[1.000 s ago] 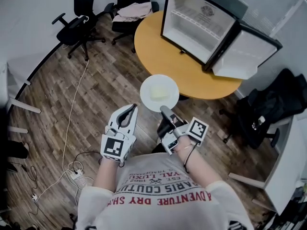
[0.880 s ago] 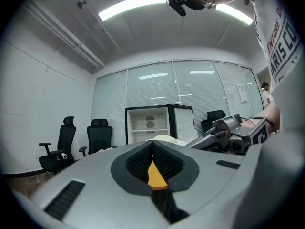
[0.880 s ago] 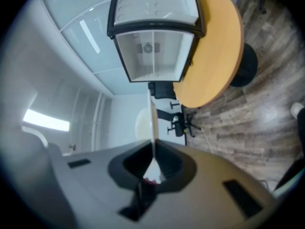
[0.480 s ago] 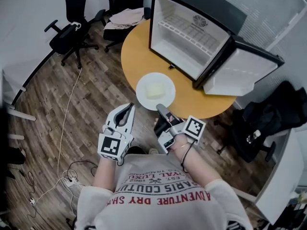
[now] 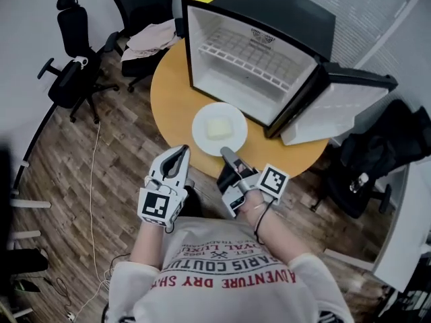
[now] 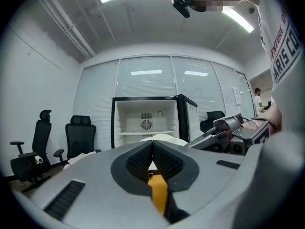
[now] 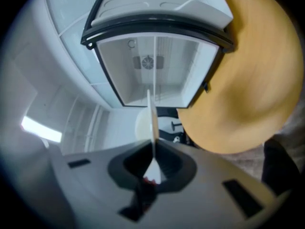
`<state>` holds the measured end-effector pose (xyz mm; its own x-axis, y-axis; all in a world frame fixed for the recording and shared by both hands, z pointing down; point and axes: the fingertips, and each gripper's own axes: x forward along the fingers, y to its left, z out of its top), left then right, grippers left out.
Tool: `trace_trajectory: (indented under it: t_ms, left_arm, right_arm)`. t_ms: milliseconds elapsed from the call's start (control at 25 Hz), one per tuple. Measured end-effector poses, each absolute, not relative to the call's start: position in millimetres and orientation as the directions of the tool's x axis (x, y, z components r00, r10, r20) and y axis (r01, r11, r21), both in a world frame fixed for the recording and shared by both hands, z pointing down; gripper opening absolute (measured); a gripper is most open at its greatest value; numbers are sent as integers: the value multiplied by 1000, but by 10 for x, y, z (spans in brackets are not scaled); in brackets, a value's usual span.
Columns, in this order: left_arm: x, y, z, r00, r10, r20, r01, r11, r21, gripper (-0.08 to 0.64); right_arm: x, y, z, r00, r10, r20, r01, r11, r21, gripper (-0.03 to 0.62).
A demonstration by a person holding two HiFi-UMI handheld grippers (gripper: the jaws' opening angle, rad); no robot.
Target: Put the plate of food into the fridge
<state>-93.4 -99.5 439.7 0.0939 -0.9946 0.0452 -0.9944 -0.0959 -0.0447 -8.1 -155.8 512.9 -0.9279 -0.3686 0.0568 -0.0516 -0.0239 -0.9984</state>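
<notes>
A white plate [image 5: 219, 129] with a pale yellow block of food hangs over the near edge of the round yellow table [image 5: 168, 93]. My right gripper [image 5: 227, 155] is shut on the plate's near rim. In the right gripper view the plate [image 7: 153, 120] shows edge-on between the jaws, pointing at the open fridge [image 7: 152, 66]. The black fridge [image 5: 249, 66] stands on the table, its white inside empty and its door [image 5: 330, 110] swung open to the right. My left gripper [image 5: 182, 151] is shut and empty, just left of the plate. Its own view shows the fridge [image 6: 147, 123] and the plate [image 6: 167, 138] ahead.
Black office chairs [image 5: 67, 79] stand at the back left, one [image 5: 145, 5] with cloth [image 5: 153, 36] draped on it. A dark chair with bags [image 5: 377, 160] sits to the right of the table. A white cable [image 5: 91, 180] runs across the wooden floor.
Both grippers and the plate have come closer to the table and fridge. The plate, first over the floor, now hangs over the table's edge before the open fridge.
</notes>
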Motion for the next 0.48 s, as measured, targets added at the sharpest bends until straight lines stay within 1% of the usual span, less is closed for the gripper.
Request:
trace_trajectory:
  t_ms: [120,320,480]
  left_arm:
    - [-1113,-1320,4377,162,-985,53,-986,-164,-28,32]
    - [-1441,-1780,4288,296,-954,52,-953,-298,-45,32]
    - [-1787,-2131,4215,373,-927,52,-927,-374,-24,32]
  right_arm:
    - [-207,-1818,5119,-892,-449,54,-44,-33,-999,38]
    - [-476,-2178,5041,-822,-568,49,-33,-39,-999,38]
    - [-788,-2445,4956,-767,-640,43,-26,-36,-999,38]
